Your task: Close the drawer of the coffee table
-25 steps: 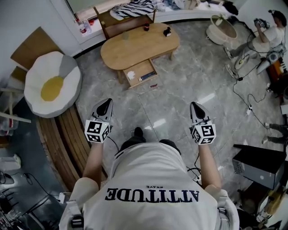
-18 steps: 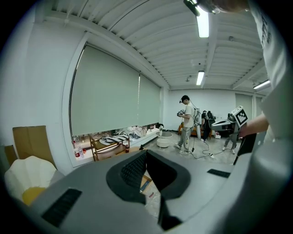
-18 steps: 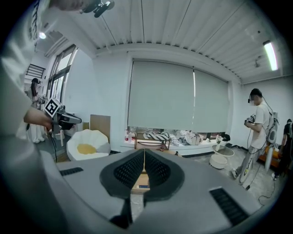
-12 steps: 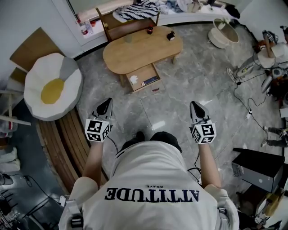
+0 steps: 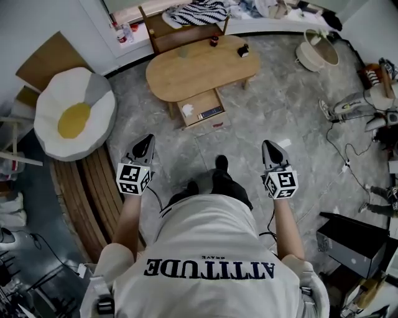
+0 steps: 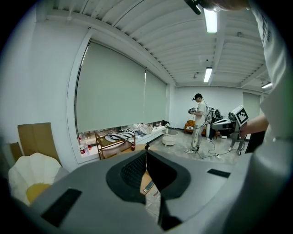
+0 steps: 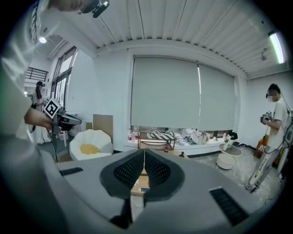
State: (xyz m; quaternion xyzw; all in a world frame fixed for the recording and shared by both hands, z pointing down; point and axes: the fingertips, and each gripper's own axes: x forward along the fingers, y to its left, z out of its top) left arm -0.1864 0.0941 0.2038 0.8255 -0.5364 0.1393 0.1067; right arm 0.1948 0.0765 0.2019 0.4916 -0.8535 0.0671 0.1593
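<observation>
The oval wooden coffee table (image 5: 194,67) stands ahead of me on the grey stone floor. Its drawer (image 5: 202,109) is pulled out toward me, with a white item and a dark flat item inside. My left gripper (image 5: 147,139) and right gripper (image 5: 268,145) are held out at waist height, both shut and empty, well short of the drawer. In the left gripper view the left gripper (image 6: 146,149) has its pads together, and a strip of the drawer (image 6: 148,185) shows below them. The right gripper (image 7: 144,151) is also shut, with the drawer (image 7: 138,184) seen beneath it.
A fried-egg cushion (image 5: 74,114) and a slatted wooden bench (image 5: 93,189) lie to the left. A chair with striped cloth (image 5: 189,17) stands behind the table. To the right are a round basket (image 5: 318,47), a person (image 5: 372,99), floor cables (image 5: 341,149) and a black box (image 5: 356,241).
I have stepped forward: the table and drawer sit a little lower and nearer in the head view, and one foot now reaches ahead. Both grippers stay shut.
</observation>
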